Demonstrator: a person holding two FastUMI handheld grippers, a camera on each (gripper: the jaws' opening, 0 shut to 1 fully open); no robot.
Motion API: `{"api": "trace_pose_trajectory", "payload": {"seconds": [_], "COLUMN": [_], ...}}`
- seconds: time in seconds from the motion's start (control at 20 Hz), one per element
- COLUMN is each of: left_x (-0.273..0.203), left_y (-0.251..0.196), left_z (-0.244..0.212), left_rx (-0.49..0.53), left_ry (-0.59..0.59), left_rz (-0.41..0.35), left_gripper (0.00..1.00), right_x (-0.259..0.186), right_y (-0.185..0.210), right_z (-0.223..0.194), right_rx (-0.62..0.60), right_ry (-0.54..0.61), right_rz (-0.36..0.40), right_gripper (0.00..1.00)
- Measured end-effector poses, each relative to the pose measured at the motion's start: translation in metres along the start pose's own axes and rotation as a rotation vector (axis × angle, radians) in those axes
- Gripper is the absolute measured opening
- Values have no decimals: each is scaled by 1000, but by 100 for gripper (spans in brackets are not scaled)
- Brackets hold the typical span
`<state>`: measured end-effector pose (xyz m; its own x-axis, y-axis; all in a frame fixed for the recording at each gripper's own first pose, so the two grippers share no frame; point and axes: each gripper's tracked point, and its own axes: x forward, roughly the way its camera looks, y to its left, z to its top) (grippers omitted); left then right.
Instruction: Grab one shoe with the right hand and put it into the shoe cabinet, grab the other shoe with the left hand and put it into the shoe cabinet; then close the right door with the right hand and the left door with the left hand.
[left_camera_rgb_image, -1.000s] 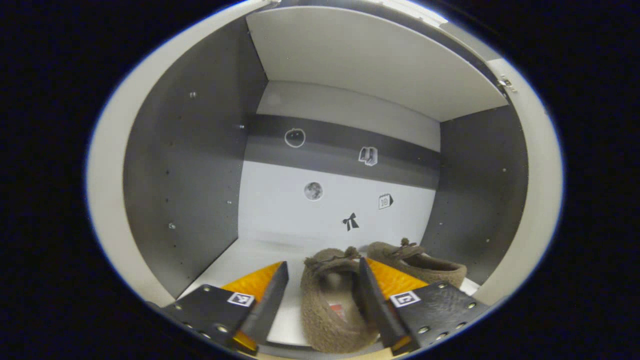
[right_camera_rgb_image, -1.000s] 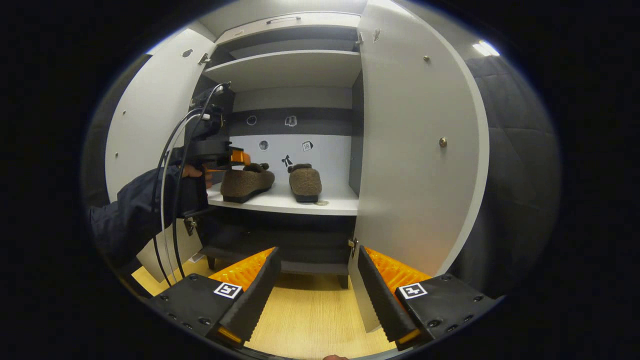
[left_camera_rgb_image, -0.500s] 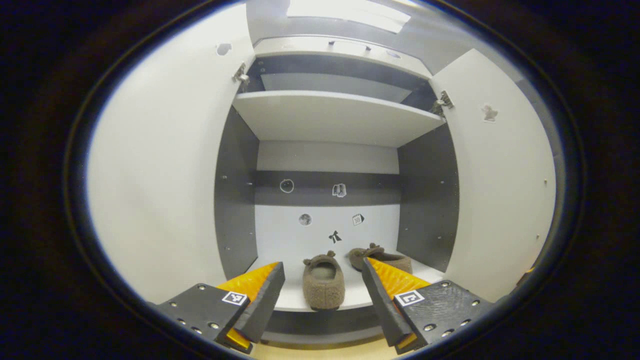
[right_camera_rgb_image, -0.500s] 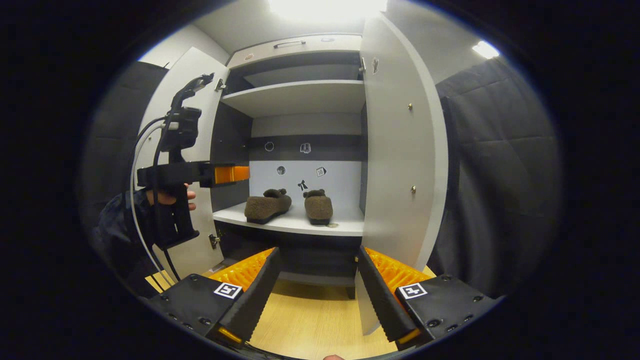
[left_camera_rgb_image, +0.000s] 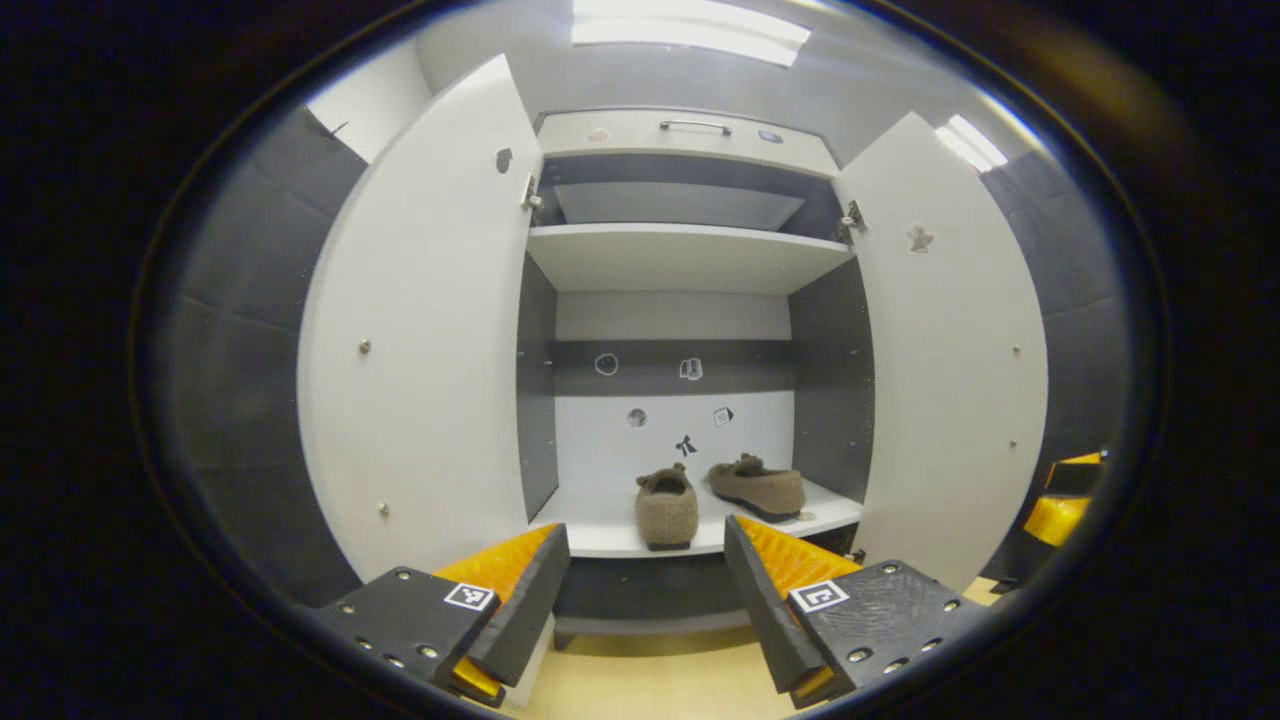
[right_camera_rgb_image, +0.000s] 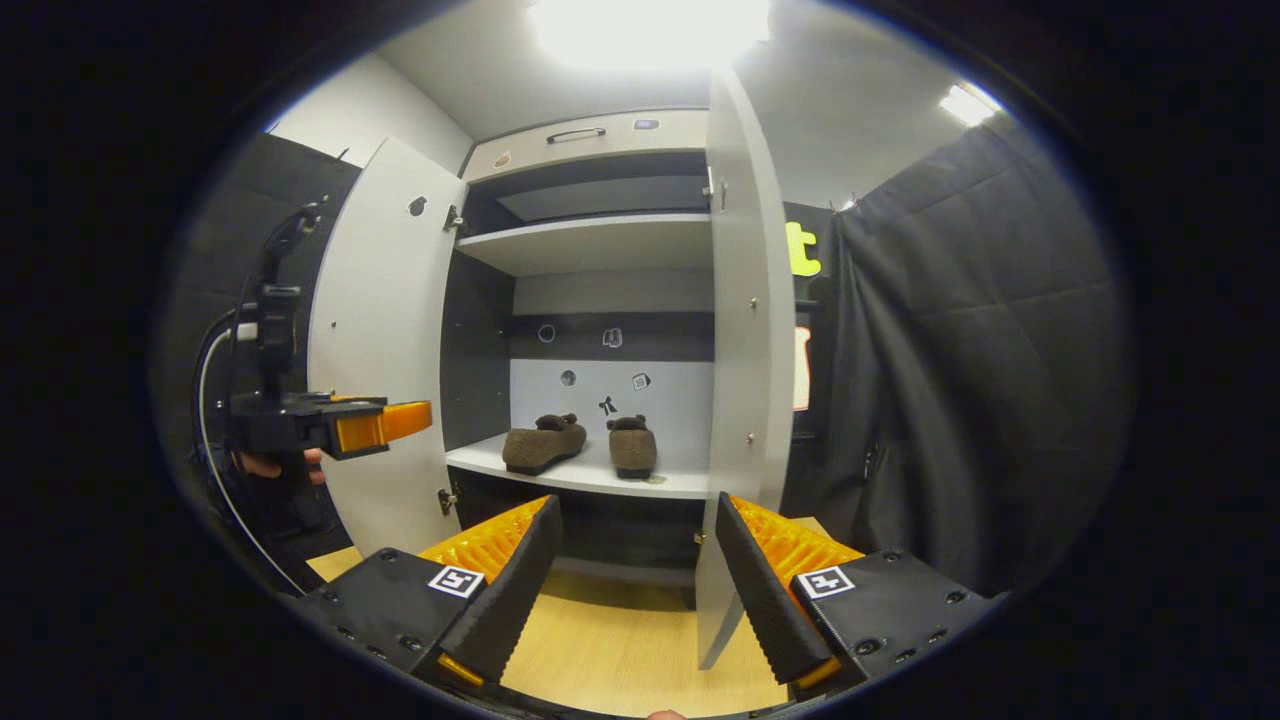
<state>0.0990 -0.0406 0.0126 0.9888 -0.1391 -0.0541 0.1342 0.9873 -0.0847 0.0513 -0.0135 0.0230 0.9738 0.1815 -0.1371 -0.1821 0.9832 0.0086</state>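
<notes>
Both shoes (left_camera_rgb_image: 667, 508) (left_camera_rgb_image: 757, 484) sit side by side on the cabinet (left_camera_rgb_image: 690, 135) shelf (left_camera_rgb_image: 610, 528), left door (left_camera_rgb_image: 430, 330) and right door (left_camera_rgb_image: 945, 340) wide open, left gripper (left_camera_rgb_image: 648, 590) and right gripper (right_camera_rgb_image: 632, 580) off the cabinet, jaws wide, holding nothing.

Black quilted cloth (right_camera_rgb_image: 960, 380) is hung along the booth's walls at either side, a pale wood-grain floor (right_camera_rgb_image: 620, 650) is laid below, and bright ceiling lights (left_camera_rgb_image: 690, 30) are set overhead, with a white wall (right_camera_rgb_image: 370, 105) seen at upper left
</notes>
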Motion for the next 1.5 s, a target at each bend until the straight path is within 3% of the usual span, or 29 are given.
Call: {"api": "trace_pose_trajectory", "payload": {"seconds": [0.5,0.75,1.0,1.2,1.5], "left_x": [-57,-73,-85,-92,-94], "left_y": [22,46,83,122,180], "left_z": [-12,-1,9,17,22], "left_rx": [-8,-10,-3,-17,-27], "left_ry": [27,1,-13,-29,-52], "left_rz": [40,83,113,160,224], "left_gripper": [93,93,93,93,93], "right_x": [-16,17,50,48,47], "right_y": [-150,-177,-155,-149,-118], "right_z": [44,37,39,42,39], "right_rx": [-23,10,35,6,46], "right_ry": [-62,-27,-23,-37,-42], "right_rz": [-372,-473,-470,-531,-524], "right_gripper": [98,98,97,89,93]}}
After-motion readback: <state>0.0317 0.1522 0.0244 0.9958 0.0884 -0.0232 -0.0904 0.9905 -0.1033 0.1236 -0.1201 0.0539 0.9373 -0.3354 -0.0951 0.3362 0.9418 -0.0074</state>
